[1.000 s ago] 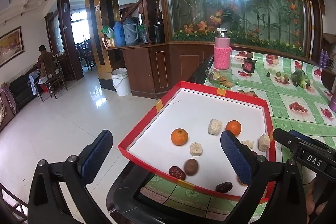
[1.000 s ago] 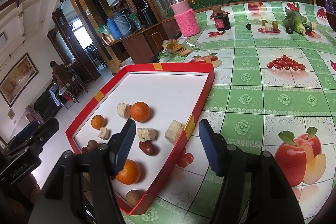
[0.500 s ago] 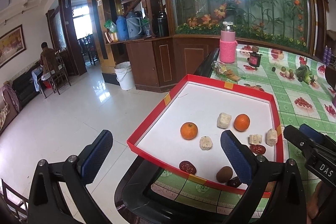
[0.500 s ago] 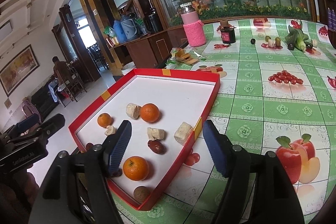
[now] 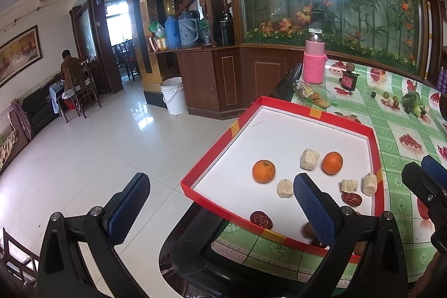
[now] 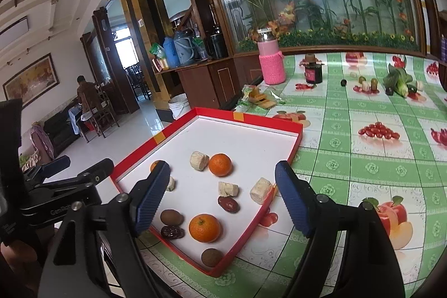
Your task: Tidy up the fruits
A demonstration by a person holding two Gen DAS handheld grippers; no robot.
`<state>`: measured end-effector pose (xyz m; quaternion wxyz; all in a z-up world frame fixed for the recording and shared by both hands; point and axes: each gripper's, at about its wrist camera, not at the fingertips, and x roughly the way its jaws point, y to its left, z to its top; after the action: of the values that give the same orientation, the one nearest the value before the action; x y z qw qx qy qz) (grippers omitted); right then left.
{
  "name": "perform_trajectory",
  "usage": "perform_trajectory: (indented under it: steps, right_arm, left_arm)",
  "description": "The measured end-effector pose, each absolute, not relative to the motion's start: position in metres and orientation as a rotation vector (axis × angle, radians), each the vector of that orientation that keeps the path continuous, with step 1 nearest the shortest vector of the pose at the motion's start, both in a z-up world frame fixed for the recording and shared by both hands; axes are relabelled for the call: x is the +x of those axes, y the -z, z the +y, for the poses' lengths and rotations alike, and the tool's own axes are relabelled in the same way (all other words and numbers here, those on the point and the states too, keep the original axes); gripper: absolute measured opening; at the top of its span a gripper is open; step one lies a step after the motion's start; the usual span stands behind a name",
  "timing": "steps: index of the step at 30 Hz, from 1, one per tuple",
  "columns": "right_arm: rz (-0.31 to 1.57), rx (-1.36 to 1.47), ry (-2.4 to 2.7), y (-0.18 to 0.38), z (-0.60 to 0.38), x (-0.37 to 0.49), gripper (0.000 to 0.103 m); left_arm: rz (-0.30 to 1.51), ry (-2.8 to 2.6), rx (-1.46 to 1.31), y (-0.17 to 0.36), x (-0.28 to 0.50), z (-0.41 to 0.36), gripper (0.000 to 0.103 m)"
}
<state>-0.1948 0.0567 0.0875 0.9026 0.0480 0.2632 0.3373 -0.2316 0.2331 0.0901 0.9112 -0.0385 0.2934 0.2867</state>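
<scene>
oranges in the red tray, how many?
3. Near one by the front edge, one mid-tray beside a beige block, a smaller one toward the left rim. None looks hidden.

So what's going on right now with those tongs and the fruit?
Both tongs open, empty: left tongs, right tongs. Oranges and dates loose in red tray. Nothing in the way.

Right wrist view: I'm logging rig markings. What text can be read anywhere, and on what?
"GenRo", cut off by the right tongs: on the left tongs' black body.
Dark jar label: too small to read.
Wall plate on the yellow pillar: blurred.
</scene>
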Motion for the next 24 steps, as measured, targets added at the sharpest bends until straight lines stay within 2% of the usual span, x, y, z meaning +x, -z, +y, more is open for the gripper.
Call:
perform_trajectory:
  steps: [24]
  right_arm:
    - [0.564,0.064,-0.703,-0.0814,0.0635,-0.1921,0.081]
  left_arm:
    - [0.611,-0.598,-0.088,-0.0891,-0.2352,0.2354,0.103]
